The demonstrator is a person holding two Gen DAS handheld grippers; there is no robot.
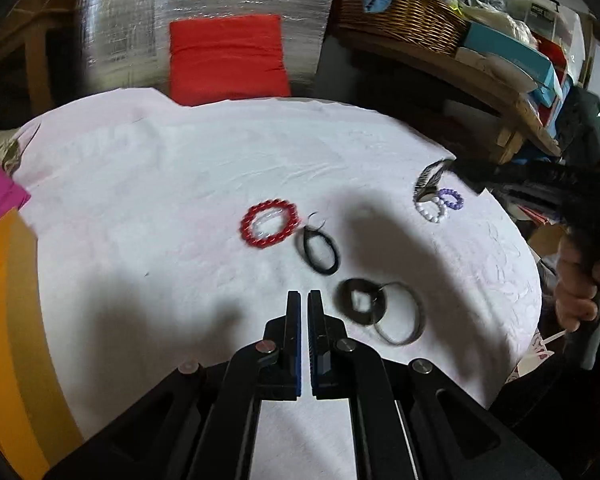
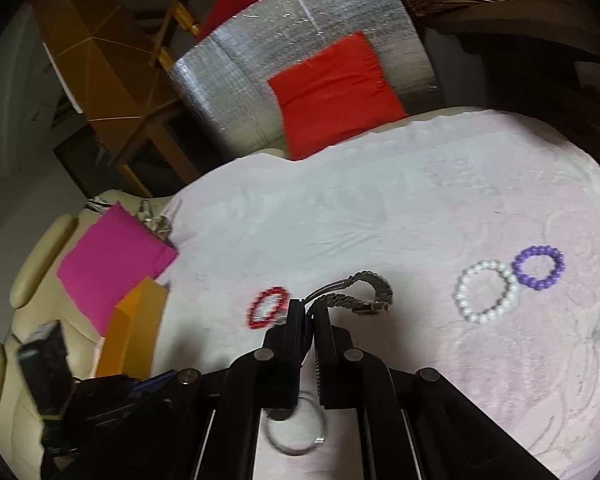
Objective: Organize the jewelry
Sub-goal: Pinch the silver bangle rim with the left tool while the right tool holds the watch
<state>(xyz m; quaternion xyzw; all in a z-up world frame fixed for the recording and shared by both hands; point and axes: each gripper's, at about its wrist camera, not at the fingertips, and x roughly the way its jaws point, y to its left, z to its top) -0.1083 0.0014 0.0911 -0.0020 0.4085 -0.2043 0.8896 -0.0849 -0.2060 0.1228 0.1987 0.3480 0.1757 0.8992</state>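
Note:
On the white cloth (image 1: 160, 184) lie a red bead bracelet (image 1: 270, 223), a black hair tie (image 1: 319, 249), a dark flat ring (image 1: 362, 301) and a thin metal bangle (image 1: 400, 314). A white bead bracelet (image 2: 486, 297) and a purple one (image 2: 539, 267) lie to the right. My left gripper (image 1: 304, 296) is shut and empty, just left of the dark ring. My right gripper (image 2: 307, 305) is shut on a metal watch band (image 2: 356, 290) and holds it above the cloth; it shows in the left wrist view (image 1: 430, 180) over the white and purple bracelets.
A pink pouch (image 2: 112, 264) and an orange box (image 2: 134, 328) sit at the cloth's left edge. A red cushion (image 1: 226, 58) on a silver mat lies behind. A wicker basket (image 1: 400, 12) and boxes stand on a shelf at the back right.

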